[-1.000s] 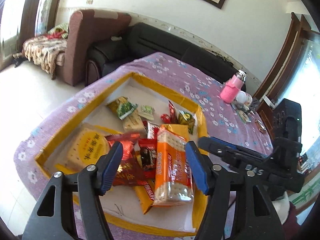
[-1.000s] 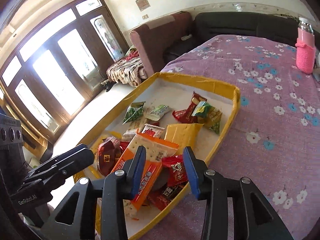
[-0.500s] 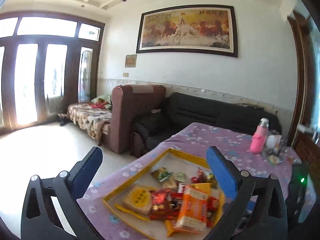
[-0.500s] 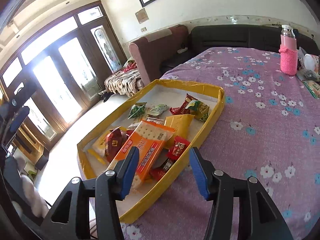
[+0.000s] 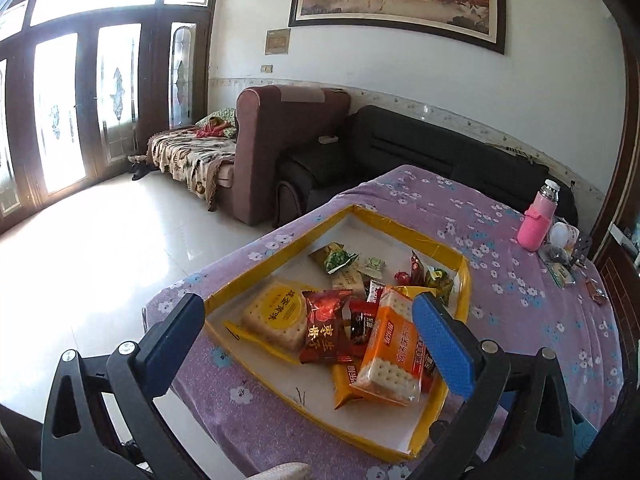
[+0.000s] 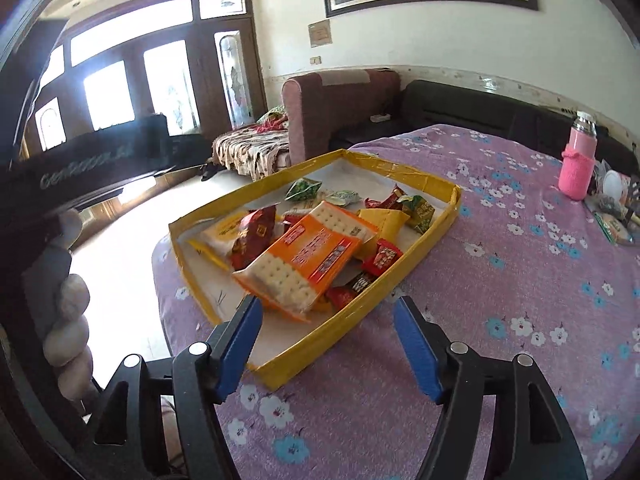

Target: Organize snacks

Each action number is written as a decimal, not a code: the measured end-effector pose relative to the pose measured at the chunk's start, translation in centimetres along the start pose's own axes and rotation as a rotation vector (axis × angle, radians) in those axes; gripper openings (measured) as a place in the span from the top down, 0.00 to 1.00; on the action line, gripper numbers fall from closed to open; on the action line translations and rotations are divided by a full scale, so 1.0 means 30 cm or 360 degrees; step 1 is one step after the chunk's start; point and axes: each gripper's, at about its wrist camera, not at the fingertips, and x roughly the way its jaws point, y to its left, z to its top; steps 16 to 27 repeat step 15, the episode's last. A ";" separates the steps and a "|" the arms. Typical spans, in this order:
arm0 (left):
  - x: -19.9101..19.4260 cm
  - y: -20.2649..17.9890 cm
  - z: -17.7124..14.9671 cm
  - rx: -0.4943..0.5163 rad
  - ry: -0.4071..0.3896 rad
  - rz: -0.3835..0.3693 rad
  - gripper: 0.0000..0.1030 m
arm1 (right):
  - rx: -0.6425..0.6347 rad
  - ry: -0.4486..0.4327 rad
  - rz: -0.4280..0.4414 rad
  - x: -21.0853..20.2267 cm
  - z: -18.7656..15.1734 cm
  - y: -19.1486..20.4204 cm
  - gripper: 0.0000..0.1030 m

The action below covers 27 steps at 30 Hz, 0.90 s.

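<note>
A shallow yellow-rimmed tray (image 5: 276, 258) (image 6: 352, 320) lies on the purple flowered tablecloth and holds several snack packs. An orange cracker pack (image 5: 390, 354) (image 6: 304, 260) rests on top of the heap, beside a dark red pack (image 5: 326, 328) (image 6: 252, 236) and a yellow biscuit pack (image 5: 276, 316). My left gripper (image 5: 308, 340) hangs wide open above the tray's near end, nothing between its pads. My right gripper (image 6: 328, 344) is back from the tray's near rim, jaws opening and empty.
A pink bottle (image 5: 536, 220) (image 6: 578, 162) and small clutter stand at the table's far right. A gloved hand (image 6: 66, 320) holding the other gripper shows at the left of the right wrist view. Sofas (image 5: 288, 140) stand beyond the table.
Both grippers have pulled back from the snack heap and opened wider. The left one tilted up so more of the room shows. The orange pack lies where it was.
</note>
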 end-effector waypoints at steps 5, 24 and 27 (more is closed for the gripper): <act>-0.018 0.006 0.003 0.0002 -0.0009 0.0000 0.00 | -0.0053 0.0009 -0.0008 -0.003 -0.002 0.034 0.31; -0.036 0.022 0.003 -0.0022 -0.0031 -0.0046 0.00 | -0.0072 0.0029 -0.0002 -0.001 0.000 0.069 0.31; -0.036 0.022 0.003 -0.0022 -0.0031 -0.0046 0.00 | -0.0072 0.0029 -0.0002 -0.001 0.000 0.069 0.31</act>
